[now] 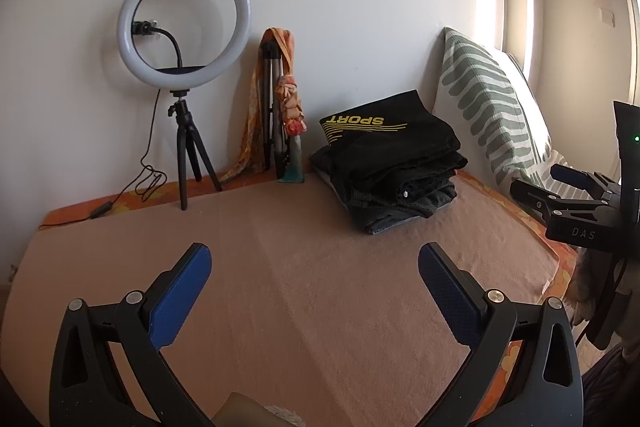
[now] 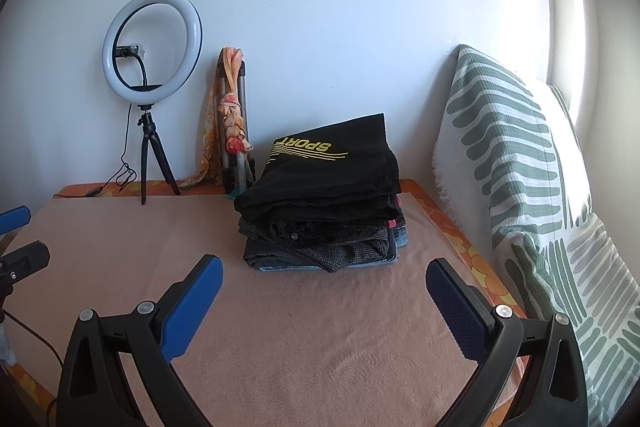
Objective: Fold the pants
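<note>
Right wrist view: "SPORT" tops folded pants stack (image 2: 324, 195); both grippers (image 1: 315, 259) (image 2: 324, 271) gape empty.

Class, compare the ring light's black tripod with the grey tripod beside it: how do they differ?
The black tripod stands open with legs spread; the grey tripod is folded and leans against the wall. The black one carries a white ring light; the grey one has an orange patterned scarf draped over it. Both stand near the wall.

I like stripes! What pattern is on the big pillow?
White pillow with green leaf-like stripes, clearest in the right wrist view.
</note>
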Available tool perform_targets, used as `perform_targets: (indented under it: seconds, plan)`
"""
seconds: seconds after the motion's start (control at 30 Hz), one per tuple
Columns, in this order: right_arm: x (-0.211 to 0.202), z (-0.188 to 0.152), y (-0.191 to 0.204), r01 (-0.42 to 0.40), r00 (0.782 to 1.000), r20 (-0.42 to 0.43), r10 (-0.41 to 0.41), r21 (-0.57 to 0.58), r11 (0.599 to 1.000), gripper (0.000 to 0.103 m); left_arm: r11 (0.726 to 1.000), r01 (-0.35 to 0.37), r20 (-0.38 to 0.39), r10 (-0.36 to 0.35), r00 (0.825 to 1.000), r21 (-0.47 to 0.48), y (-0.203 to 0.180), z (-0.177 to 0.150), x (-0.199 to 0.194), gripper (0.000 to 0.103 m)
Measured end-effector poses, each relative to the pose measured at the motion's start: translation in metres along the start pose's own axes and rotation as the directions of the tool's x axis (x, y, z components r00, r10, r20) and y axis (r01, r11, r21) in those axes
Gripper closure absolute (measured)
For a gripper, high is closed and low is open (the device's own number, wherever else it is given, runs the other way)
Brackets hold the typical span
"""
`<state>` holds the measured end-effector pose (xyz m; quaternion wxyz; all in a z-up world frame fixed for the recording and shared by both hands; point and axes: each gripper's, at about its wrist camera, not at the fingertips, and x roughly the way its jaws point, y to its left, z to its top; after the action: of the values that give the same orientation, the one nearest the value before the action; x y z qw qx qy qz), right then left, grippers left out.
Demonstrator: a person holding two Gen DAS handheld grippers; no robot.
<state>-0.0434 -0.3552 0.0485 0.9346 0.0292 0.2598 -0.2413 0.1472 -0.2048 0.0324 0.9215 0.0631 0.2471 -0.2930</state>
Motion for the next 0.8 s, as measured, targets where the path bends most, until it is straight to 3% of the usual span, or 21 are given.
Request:
perform_targets:
  seconds: [0.8]
  plan:
    - [-0.0006, 0.0002, 0.0002, 0.001, 1.000, 0.002, -0.001, 0.003, 1.000, 0.000, 1.000, 0.009, -0.015, -0.009, 1.000, -0.017, 0.0046, -0.0014, 0.0009, 0.000]
